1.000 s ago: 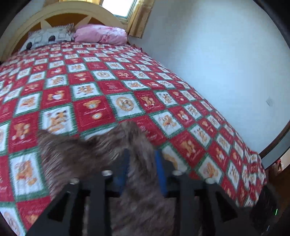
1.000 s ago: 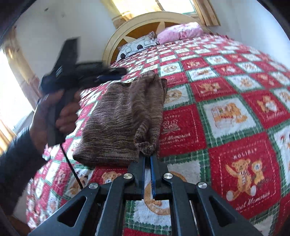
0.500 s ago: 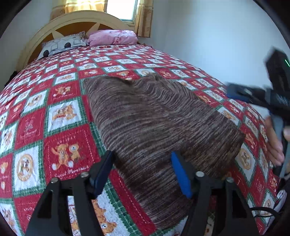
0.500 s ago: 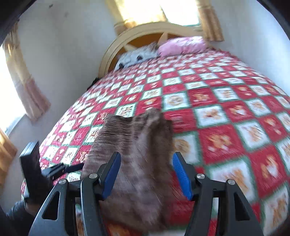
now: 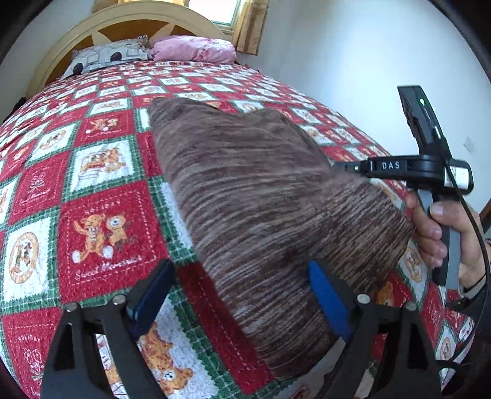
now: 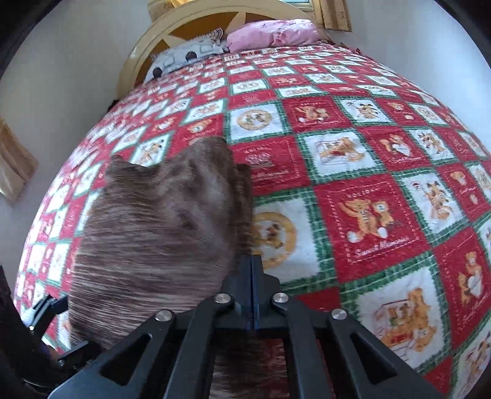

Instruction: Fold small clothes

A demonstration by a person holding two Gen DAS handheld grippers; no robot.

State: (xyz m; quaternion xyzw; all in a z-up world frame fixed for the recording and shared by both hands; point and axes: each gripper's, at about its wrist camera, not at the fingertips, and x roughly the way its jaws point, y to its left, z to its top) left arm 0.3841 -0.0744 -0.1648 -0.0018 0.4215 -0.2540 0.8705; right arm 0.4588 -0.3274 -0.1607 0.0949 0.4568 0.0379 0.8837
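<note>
The brown knit garment point(image 5: 260, 196) lies on the quilt point(image 5: 101, 214), long axis running toward the headboard point(image 5: 129, 18). The left gripper point(image 5: 242, 294) straddles its near end, jaws just opened wide, pads off the fabric. The right gripper point(image 6: 252, 267) is pinched together at its edge; whether it nips cloth is unclear. Its body reads "DAS"; the quilt, "Sweet Memories".

Brown garment point(image 6: 153, 239) motion-blurred, near edge cropped
</note>
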